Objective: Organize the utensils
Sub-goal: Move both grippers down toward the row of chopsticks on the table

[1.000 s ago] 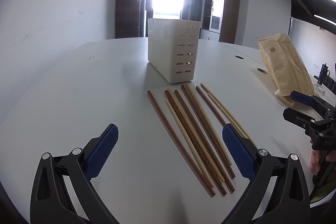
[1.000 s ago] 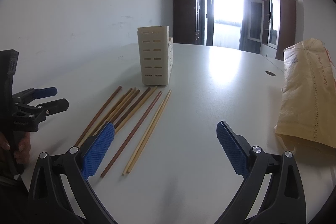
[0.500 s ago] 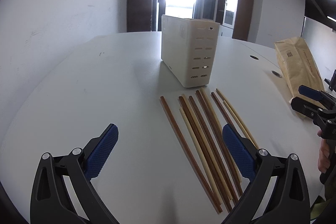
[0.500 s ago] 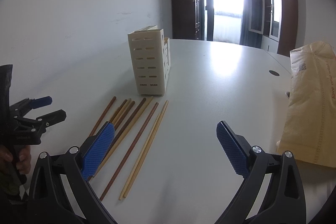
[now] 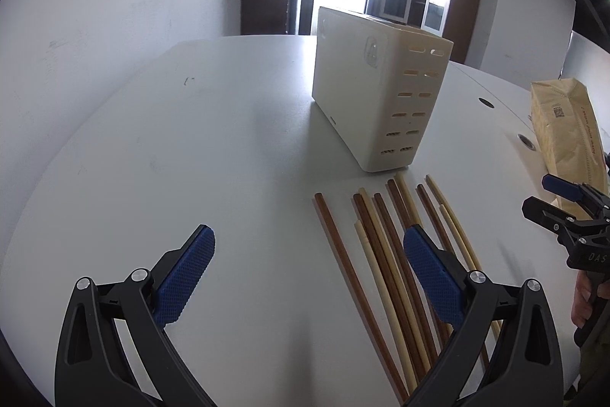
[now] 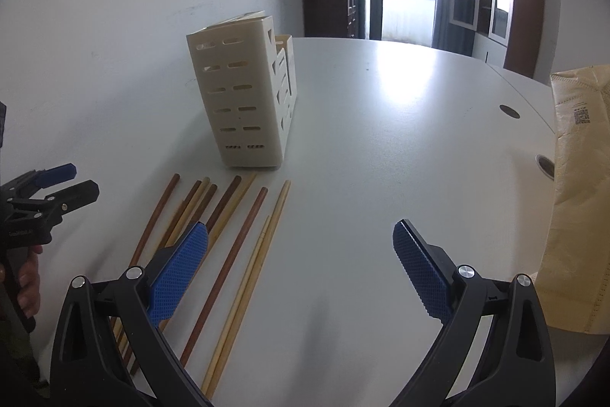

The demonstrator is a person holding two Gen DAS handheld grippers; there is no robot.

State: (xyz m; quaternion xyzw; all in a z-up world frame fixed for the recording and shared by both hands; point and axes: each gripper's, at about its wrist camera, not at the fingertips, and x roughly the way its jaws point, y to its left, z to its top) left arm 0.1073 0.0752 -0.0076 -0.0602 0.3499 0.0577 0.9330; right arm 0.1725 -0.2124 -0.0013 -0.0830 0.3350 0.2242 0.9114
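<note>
Jaws, both units: spread wide, nothing held between the blue textured pads of either your left gripper [image 5: 309,250] or your right gripper [image 6: 301,246]. Both hover above the white desk [image 5: 160,155].

Item 1: loose wooden chopsticks [image 5: 385,246], dark brown and pale tan mixed, lying flat on the desk in a rough fan. Their far tips lie just in front of the holder, close to its base. In the left view they lie under and beside the right-hand pad; in the right view, under and beside the left-hand pad.

Item 2: cream plastic utensil holder with slotted walls [image 6: 244,98], upright, beyond the chopsticks. The right view shows a lower compartment on its far side; contents cannot be seen.

Item 3: tan paper bag [image 6: 579,185], lying on the desk well to the right. Not part of the job.

Handling note, by judgement: no chopstick appears to be in the holder yet, so you are at the first pickup.
- Take one stick from an outer edge of the fan, where neighbours crowd least.
- Set the pads across the stick, near its middle.
- Come down low; the sticks lie flat and roll easily.
- Tip it upright before lowering it into a compartment.
</note>
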